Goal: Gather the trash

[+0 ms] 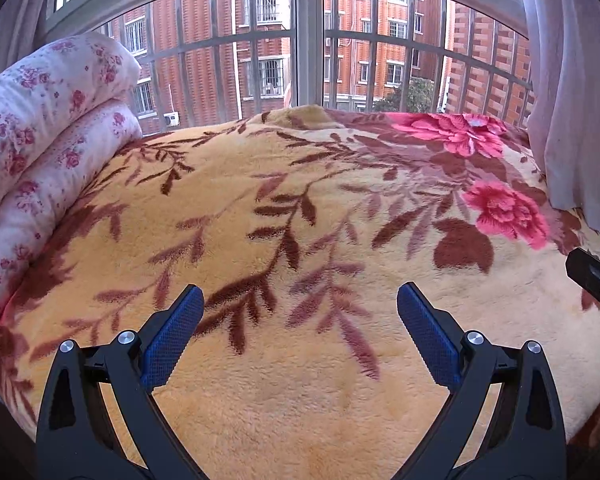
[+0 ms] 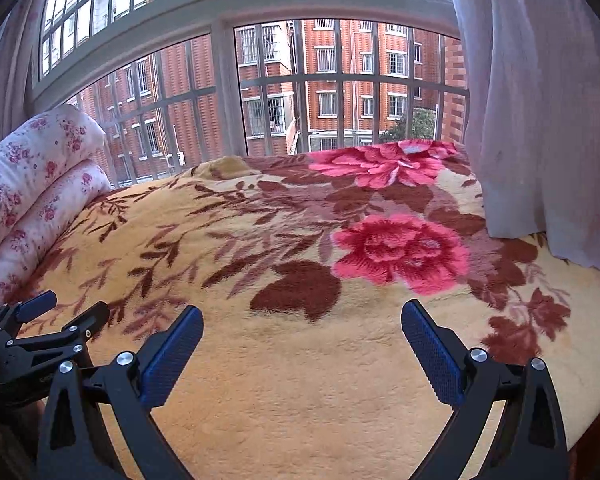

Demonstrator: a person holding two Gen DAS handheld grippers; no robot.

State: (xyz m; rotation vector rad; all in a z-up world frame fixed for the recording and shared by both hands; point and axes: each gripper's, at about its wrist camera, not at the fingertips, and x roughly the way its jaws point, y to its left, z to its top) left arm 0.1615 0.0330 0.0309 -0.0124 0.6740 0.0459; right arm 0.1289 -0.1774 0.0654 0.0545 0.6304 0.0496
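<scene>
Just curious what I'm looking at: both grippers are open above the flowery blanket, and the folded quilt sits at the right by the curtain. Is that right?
Not quite. The quilt lies at the left of the blanket, as both wrist views show; the curtain hangs at the right. The rest holds: the left gripper and right gripper are both open above the blanket.

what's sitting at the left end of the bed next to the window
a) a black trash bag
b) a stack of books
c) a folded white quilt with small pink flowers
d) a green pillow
c: both wrist views show a folded white quilt with small pink flowers lying at the left end of the yellow floral blanket, by the barred window; no bag, books or green pillow appears.
</scene>
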